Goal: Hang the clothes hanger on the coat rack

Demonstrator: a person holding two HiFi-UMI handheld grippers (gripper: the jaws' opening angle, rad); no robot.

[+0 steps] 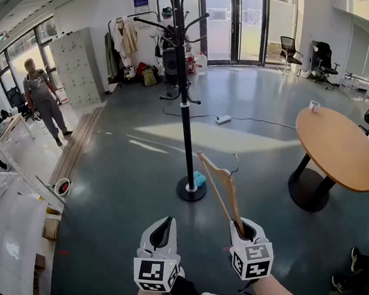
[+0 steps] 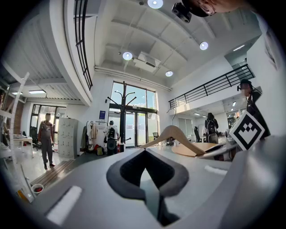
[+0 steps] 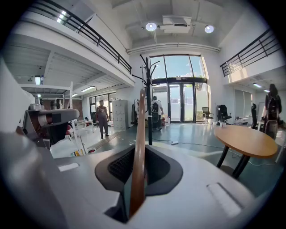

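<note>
Grey floor (image 1: 123,183), open all round. Person (image 1: 42,103) stands far left, well clear.

Left tool (image 1: 161,228), near left of centre: jaws together, nothing between them. Free to help.

Rack (image 1: 185,111), centre, farther out: black pole on a round base, curved pegs high at the top. Well apart from both tools. Small blue item (image 1: 199,178) sits at the base.

Hanger (image 1: 230,191), just right of the rack and nearer: wooden, with a thin wire hook (image 1: 235,164). It stands up out of the right tool and touches nothing else.

Right tool (image 1: 240,226), near right: clamped on the low end of one hanger arm. Its own view shows the wood edge-on between the pads.

Handling, my read:
- Light and stiff, so no flex to allow for.
- The wood looks smooth. With an end grip and a long lever, it may pivot in the pads when the hook meets a peg.
- The hook is a small target and sits off to the side of the grip line.
- Better hold: near the neck under the hook, or steady the free arm with the left tool.
- Rack is free-standing, so go on gently and don't shove the pole.
</note>
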